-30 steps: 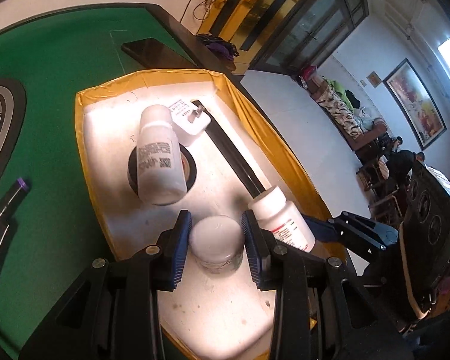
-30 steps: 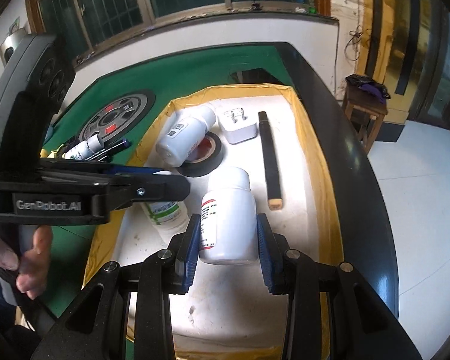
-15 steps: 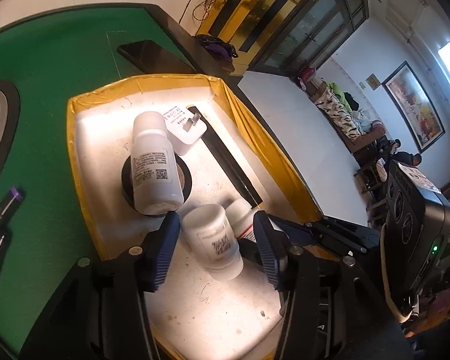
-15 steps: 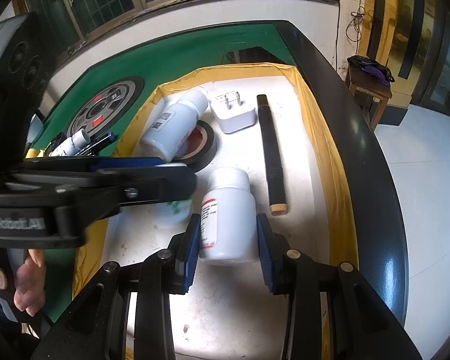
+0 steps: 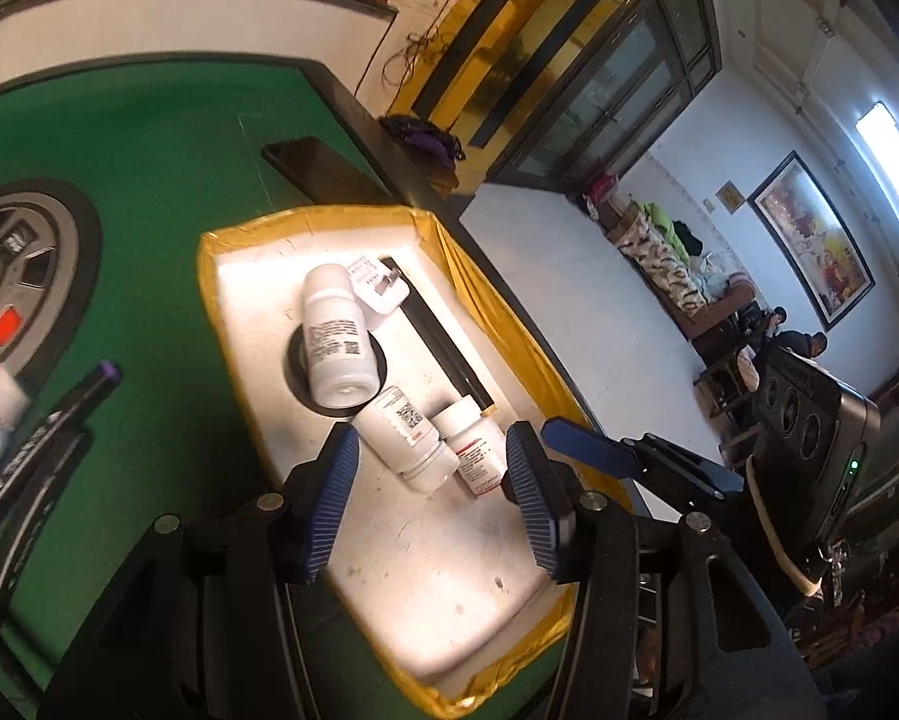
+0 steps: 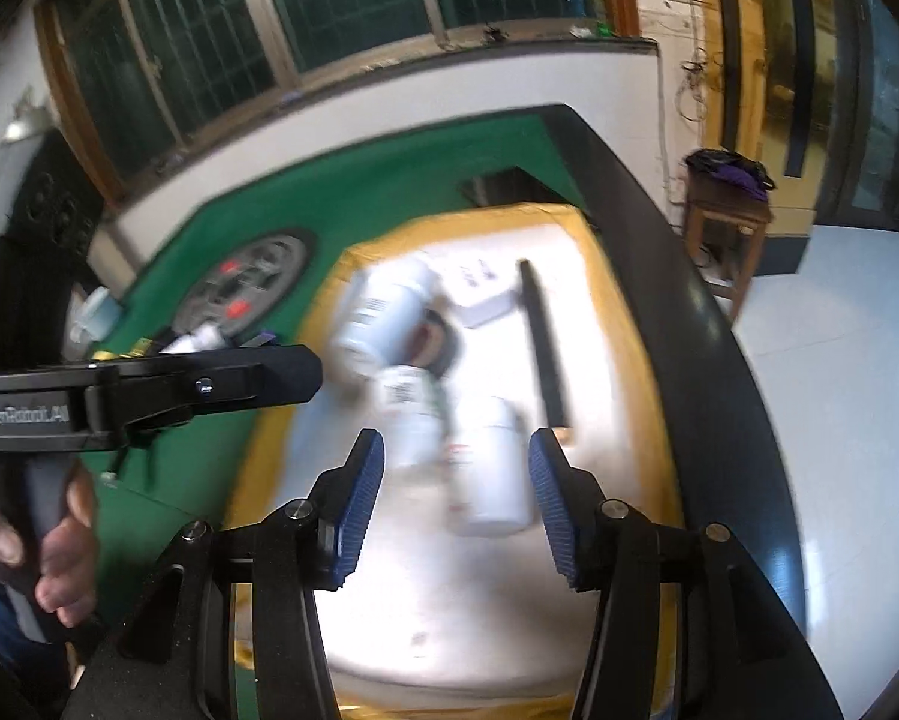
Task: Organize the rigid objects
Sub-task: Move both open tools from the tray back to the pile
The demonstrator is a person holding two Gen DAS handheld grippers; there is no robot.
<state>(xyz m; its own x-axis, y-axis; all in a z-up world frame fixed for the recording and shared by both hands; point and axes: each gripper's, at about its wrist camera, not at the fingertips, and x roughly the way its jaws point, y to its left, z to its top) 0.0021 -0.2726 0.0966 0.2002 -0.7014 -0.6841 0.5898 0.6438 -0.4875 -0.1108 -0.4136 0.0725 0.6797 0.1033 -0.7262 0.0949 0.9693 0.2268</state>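
A yellow-rimmed white tray [image 5: 209, 300] [image 6: 623, 312] holds a large white bottle [image 5: 335, 336] [image 6: 383, 312] lying on a black tape roll [image 5: 296, 372] [image 6: 446, 348]. It also holds a white plug [image 5: 380, 291] [image 6: 479, 297] and a black stick [image 5: 443, 348] [image 6: 542, 348]. Two small white bottles lie side by side: one with a QR label [image 5: 404, 432] [image 6: 410, 414], one with a red-marked label [image 5: 476, 447] [image 6: 491, 468]. My left gripper [image 5: 431, 483] hangs open above them, touching neither. My right gripper [image 6: 455, 498] is opening; the red-marked bottle lies between its pads, untouched.
The tray sits on a green mat [image 5: 137, 180] near the table's black right edge [image 6: 707, 324], with floor beyond. A grey round disc [image 5: 23, 264], markers [image 5: 59, 420] and a dark phone [image 5: 317, 171] lie on the mat. A person's hand [image 6: 59, 540] grips the left tool.
My left gripper released the QR-label bottle, which tipped over onto the tray, and drew back upward. My right gripper's pads spread off the red-marked bottle; its view is now blurred.
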